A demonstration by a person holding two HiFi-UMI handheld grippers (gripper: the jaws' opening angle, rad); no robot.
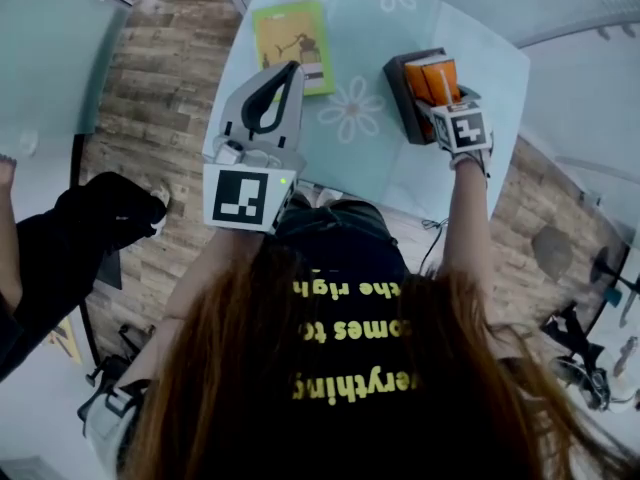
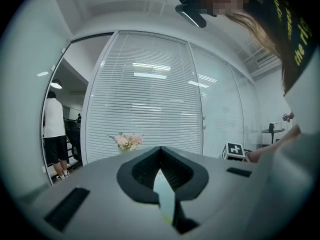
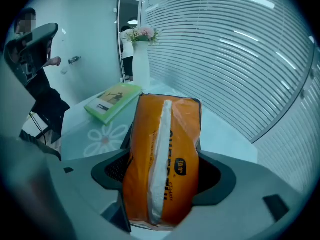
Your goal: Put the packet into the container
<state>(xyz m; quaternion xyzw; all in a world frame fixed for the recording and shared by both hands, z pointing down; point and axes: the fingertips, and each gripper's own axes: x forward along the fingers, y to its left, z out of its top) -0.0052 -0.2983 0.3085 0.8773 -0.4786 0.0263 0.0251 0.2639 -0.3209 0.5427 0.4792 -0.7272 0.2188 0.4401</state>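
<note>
Glass counter (image 1: 380, 168) with printed flower decals (image 1: 352, 108), seen from above the operator's head; wood-pattern floor (image 1: 160, 98) to its left.

Green book (image 1: 292, 40): lies flat near the counter's far edge, on the left, well apart from the container.

Container (image 1: 398, 88): a dark, open-topped box standing on the right part of the counter.

Packet (image 1: 432, 80): orange, with a pale seam running along its length. It sits inside the container, its upper part rising above the rim. In the right gripper view the container's dark wall shows around the packet's far end.

Right tool (image 3: 162, 176): both jaws are closed against the sides of the packet, which fills the space between them. The marker cube (image 1: 462, 128) sits just on the near side of the container.

Left tool (image 1: 293, 70): held above the counter's near left edge, close to the book and touching nothing. Its jaw tips meet, leaving only a narrow pocket behind them, and nothing lies in it.

Vase of pink flowers (image 3: 141, 59): stands at the far end of the counter, in front of a wall of slatted blinds (image 3: 225, 49).
</note>
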